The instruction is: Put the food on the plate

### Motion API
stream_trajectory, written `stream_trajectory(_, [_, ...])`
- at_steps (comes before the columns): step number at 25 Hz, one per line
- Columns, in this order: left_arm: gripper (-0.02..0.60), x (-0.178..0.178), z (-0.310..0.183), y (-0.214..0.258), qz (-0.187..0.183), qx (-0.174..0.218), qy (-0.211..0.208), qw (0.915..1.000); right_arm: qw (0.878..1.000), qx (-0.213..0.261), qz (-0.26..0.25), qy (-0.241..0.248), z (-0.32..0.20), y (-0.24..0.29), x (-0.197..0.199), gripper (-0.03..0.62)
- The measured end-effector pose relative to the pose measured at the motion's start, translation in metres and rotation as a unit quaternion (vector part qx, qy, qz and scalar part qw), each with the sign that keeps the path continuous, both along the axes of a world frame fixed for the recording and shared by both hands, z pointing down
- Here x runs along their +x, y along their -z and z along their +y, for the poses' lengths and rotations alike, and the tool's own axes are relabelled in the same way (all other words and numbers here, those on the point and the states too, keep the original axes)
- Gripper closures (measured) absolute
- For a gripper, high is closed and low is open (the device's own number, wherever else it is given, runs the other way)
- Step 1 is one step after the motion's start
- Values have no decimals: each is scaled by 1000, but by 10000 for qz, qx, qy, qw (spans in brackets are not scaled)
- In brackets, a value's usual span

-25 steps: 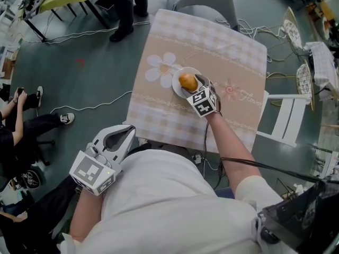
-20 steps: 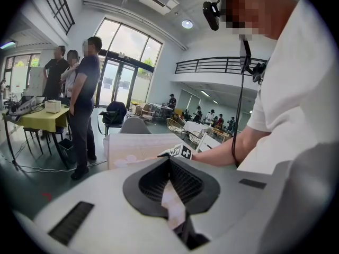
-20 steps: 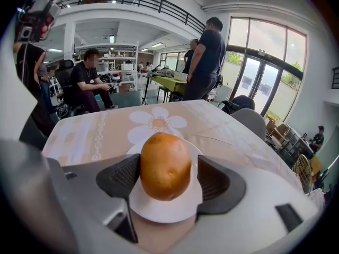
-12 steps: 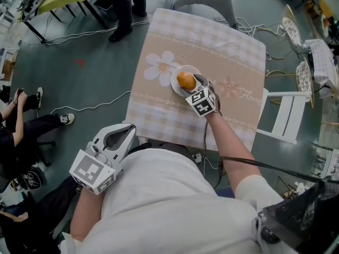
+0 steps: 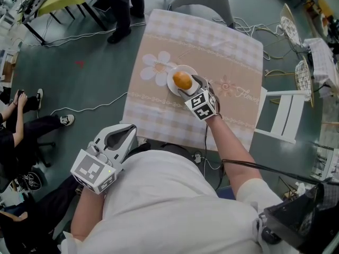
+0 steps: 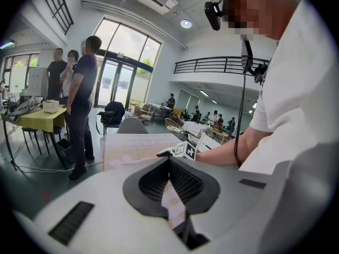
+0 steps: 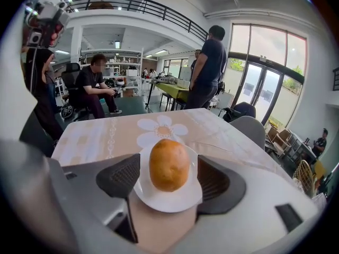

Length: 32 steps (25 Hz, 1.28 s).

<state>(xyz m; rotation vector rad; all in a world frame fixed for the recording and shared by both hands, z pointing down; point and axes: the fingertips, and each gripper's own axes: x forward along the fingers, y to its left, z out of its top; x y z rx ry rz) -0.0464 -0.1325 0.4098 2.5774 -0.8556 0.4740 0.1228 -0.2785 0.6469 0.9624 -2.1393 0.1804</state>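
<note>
Sitting on end in the middle of the white plate, the food looks like a potato or a crusty roll, can't tell which. It's egg-shaped, golden-brown, matte skin w/ faint dimples. Plate is small, round, shallow and glossy. It's on the desk, under a beige/white checked cloth w/ a big daisy print just left of the plate.

Right claw sits low over the plate's near edge, jaws apart, one each side of the food w/ a clear gap both sides, so nothing clamped. Left claw hangs off the desk by the person's waist, jaws together at the tips, empty.

Handling, as a guess: lightish, firm if potato, a bit squashy if bread. Rounded sides, so it could topple or roll. Best hold is across the widest middle, ribbed pads on opposite flanks, modest squeeze. Plate prob. slick on cloth and may skid if nudged. W/ food on plate, task looks about done.
</note>
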Motion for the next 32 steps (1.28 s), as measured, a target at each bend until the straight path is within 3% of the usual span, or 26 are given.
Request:
stream_trajectory(10, [572,43,9,-13,-21,-132,-85,9999,9980,358,-434,294,35,56,10,263])
stream_trajectory(11, [572,48,10,-15,-38,-139,-128,9998,9976,367,-491,320,40,61,11,282])
stream_trajectory(16, [572,67,12,-17,-128,-105,-327,9993,9959,257,-796,351,71,84,15,509])
stream_trajectory(18, [572,74,12,-17,-150,-76,-439,9989,9953,208,-866,391,84,92,15,548])
stream_trajectory(26, [572,86,8,-6,-98,107,-988,9950,9915,312,-1260,124,124,140,4,580])
stream_trajectory(32, [572,87,3,1,125,235,-1529,9879,9923,652,-1033,-214,136,166,-3,580])
